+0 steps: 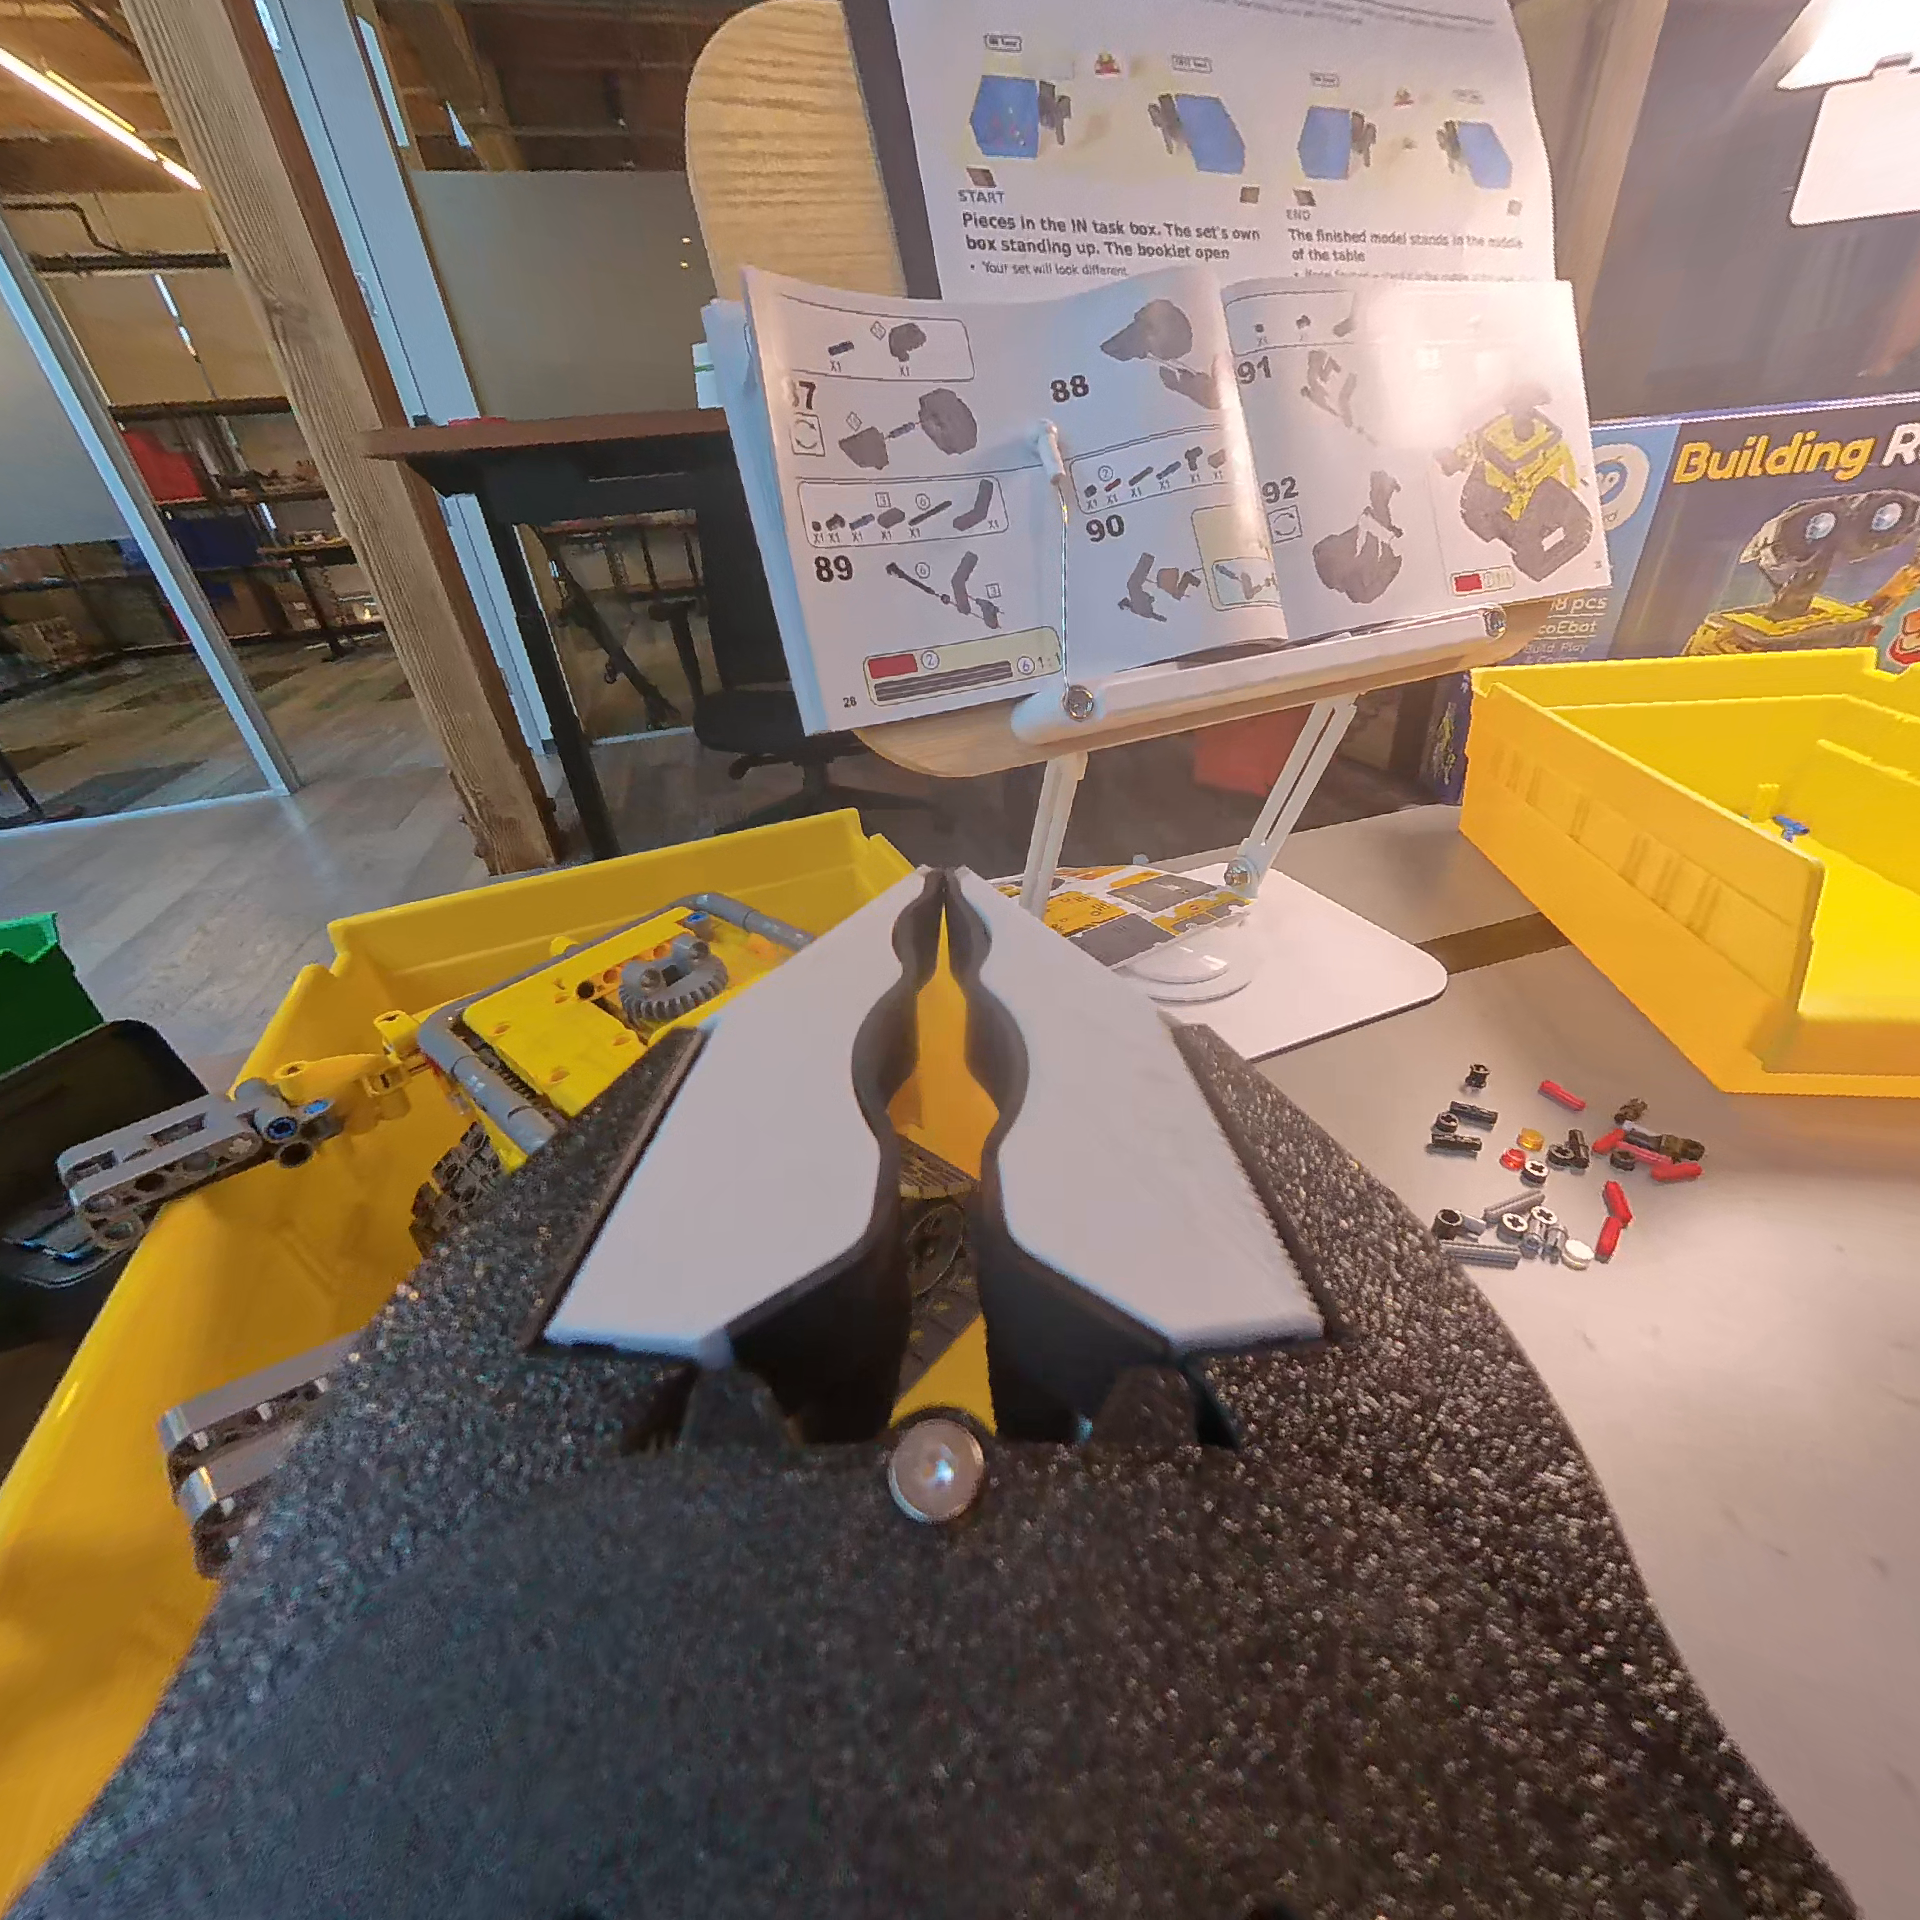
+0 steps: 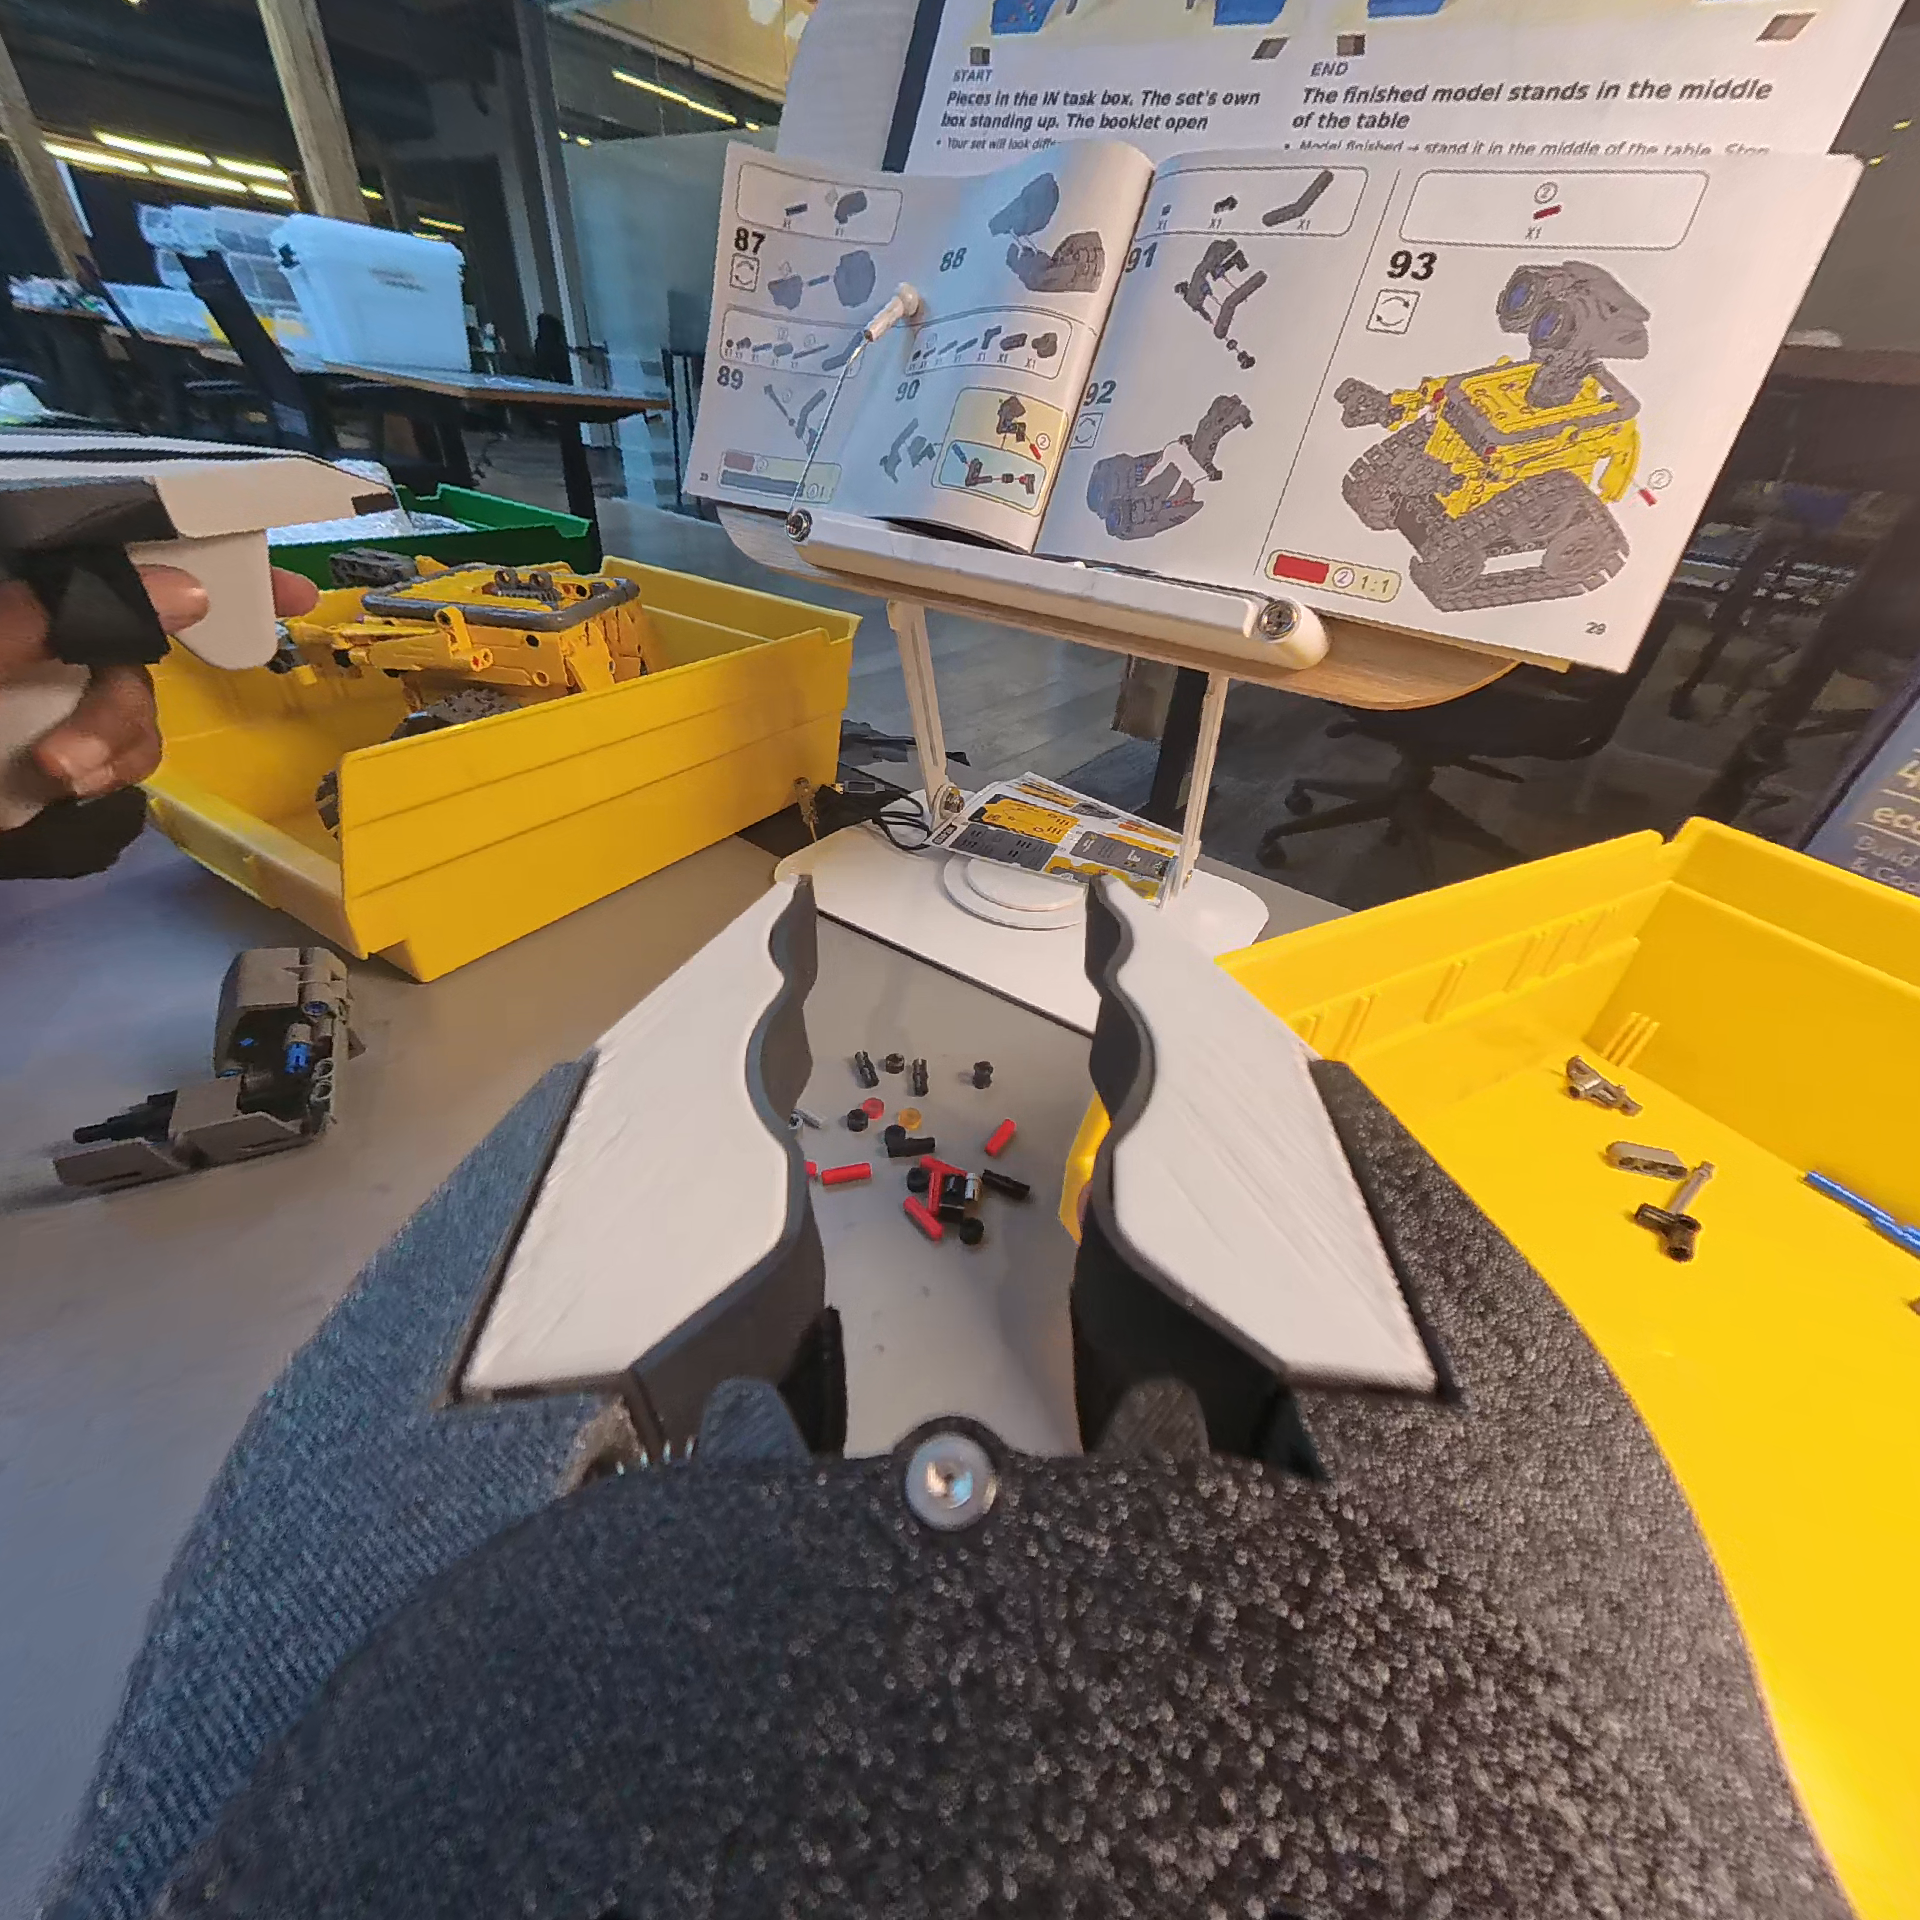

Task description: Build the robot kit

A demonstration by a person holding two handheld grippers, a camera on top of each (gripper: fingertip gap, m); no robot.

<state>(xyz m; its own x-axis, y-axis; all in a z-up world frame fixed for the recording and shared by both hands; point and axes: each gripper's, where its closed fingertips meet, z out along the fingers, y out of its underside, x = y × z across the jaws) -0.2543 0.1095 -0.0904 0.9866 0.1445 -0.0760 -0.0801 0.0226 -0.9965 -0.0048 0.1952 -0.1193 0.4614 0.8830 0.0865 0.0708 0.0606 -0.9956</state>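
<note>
The left hand-held gripper hangs over the yellow bin left of the booklet stand, its fingers drawn together at the tips with nothing visibly pinched between them. Directly beneath it, inside that bin, sits the partly built yellow and grey brick robot model, with grey beams reaching out over the bin's left wall. The right wrist view shows the same model in the bin, the left hand-held gripper just beside its near end.

The right hand-held gripper has its fingers spread apart and empty, poised above a scatter of small red and black pins on the surface in front of the stand. A grey brick subassembly lies on the surface left of the pins, and a second yellow bin with a few loose grey parts sits right of them.

The model looks light but fragile, press-fit and likely to shed protruding arms; its boxy yellow body seems the firmest place to grip. The pins are tiny, hard and prone to roll.
</note>
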